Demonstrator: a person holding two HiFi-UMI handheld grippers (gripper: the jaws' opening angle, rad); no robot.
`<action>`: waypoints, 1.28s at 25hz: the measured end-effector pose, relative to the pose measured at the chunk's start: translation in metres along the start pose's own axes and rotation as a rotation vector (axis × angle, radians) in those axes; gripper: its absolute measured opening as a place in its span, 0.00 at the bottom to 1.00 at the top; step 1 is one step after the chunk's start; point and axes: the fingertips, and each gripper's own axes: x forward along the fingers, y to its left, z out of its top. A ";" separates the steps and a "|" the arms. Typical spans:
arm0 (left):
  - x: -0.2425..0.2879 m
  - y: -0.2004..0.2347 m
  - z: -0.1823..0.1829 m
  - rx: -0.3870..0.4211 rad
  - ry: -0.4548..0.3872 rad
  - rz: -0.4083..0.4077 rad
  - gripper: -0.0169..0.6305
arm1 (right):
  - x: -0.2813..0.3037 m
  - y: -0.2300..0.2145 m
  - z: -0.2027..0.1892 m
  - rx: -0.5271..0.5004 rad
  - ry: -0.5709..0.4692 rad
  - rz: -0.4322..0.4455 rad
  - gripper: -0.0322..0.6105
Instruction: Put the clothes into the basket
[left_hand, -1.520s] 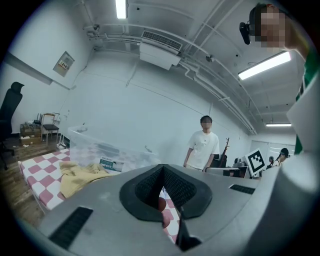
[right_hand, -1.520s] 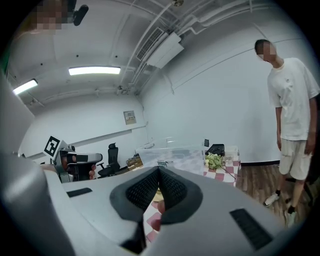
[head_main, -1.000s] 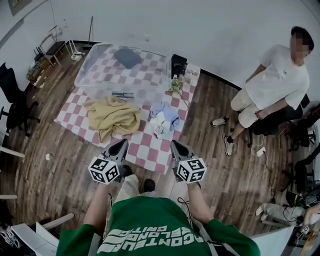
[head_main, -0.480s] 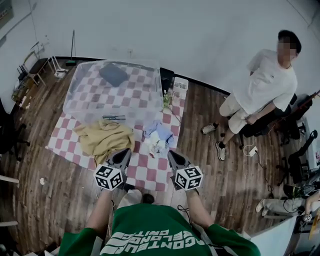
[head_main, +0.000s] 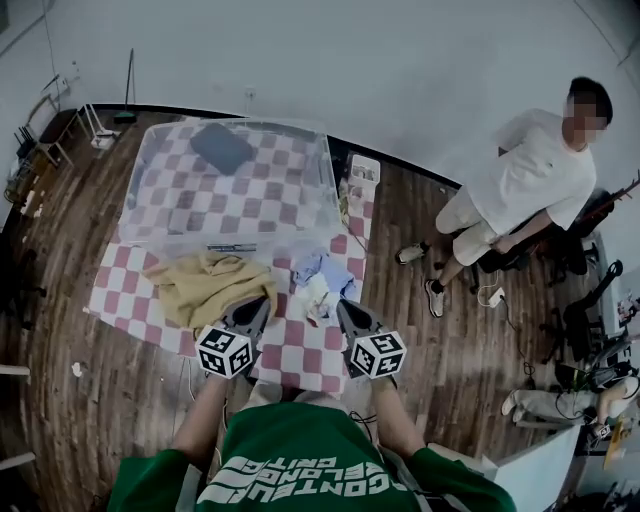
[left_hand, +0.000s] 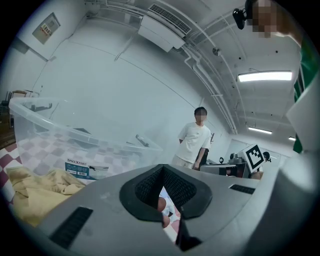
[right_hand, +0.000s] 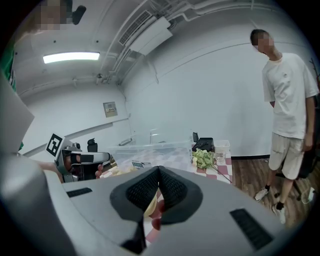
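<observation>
- Wood-plank flooring runs around a bench (head_main: 310, 355) draped in a red-and-white checked cloth, with pale walls behind it.
- On the far half of the bench stands the basket (head_main: 150, 215), a large clear plastic tub with a printed label on its near wall.
- One dark grey garment (head_main: 222, 148) lies inside the tub, toward its far end.
- A yellow garment (head_main: 212, 287) lies crumpled on the cloth just in front of the tub, outside it.
- To that garment's right, a small heap of pale blue and white clothes (head_main: 322, 285) lies on the cloth, also outside the tub and near its front right corner.
- A bunch of green leafy stems (head_main: 348, 205) lies beside the tub's right wall, and a small clear container (head_main: 363, 170) stands beyond it at the bench corner.
- The left tool (head_main: 262, 303) is held over the near part of the bench, its tip at the near edge of the yellow garment; its jaws are clenched with nothing between them.
- The right tool (head_main: 342, 305) is alongside, its tip just by the blue and white heap; its jaws are pressed together and empty too.
- Whether either tip touches the fabric cannot be told.
- The wearer's green shirt (head_main: 300, 460) fills the lower edge of the head view.
- A second person in a white T-shirt and light shorts (head_main: 530, 190) is on the floor off to the right, well apart from the bench.
</observation>
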 end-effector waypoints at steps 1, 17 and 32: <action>0.002 0.004 -0.001 -0.002 0.005 -0.001 0.03 | 0.005 -0.001 0.000 -0.003 0.004 -0.003 0.06; 0.074 0.006 -0.044 -0.062 0.047 0.121 0.03 | 0.047 -0.079 -0.014 -0.067 0.102 0.092 0.06; 0.132 -0.003 -0.119 -0.152 0.114 0.246 0.03 | 0.072 -0.132 -0.064 -0.129 0.242 0.227 0.07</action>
